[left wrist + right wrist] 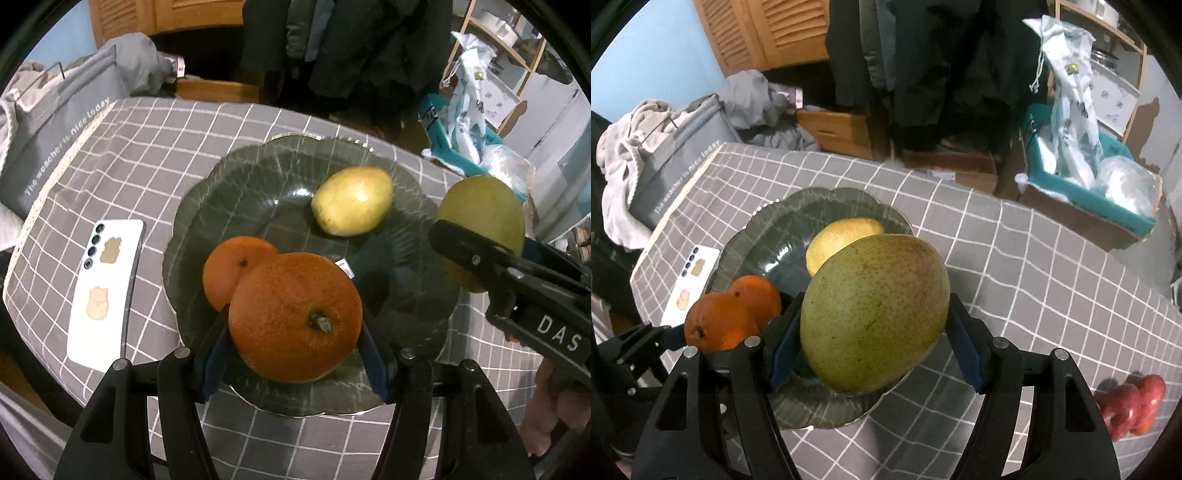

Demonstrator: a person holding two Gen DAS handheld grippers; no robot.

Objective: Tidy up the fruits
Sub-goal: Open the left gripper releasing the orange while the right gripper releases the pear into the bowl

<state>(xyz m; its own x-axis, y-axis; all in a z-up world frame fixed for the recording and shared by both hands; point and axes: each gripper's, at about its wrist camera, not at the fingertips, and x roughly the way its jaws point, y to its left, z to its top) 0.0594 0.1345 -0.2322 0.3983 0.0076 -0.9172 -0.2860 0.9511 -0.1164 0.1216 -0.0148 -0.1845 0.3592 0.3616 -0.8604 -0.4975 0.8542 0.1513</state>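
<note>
My left gripper is shut on a large orange, its blue pads pressing both sides, low over the near part of a dark green scalloped plate. On the plate lie a second orange and a yellow mango. My right gripper is shut on a big green mango, held over the plate's right edge. In the right wrist view the yellow mango is partly hidden behind it, and both oranges show at the left.
A white phone lies face down left of the plate on the grey checked tablecloth. Red apples sit on the cloth at the right. Beyond the table stand a grey fabric bin and a teal box of plastic bags.
</note>
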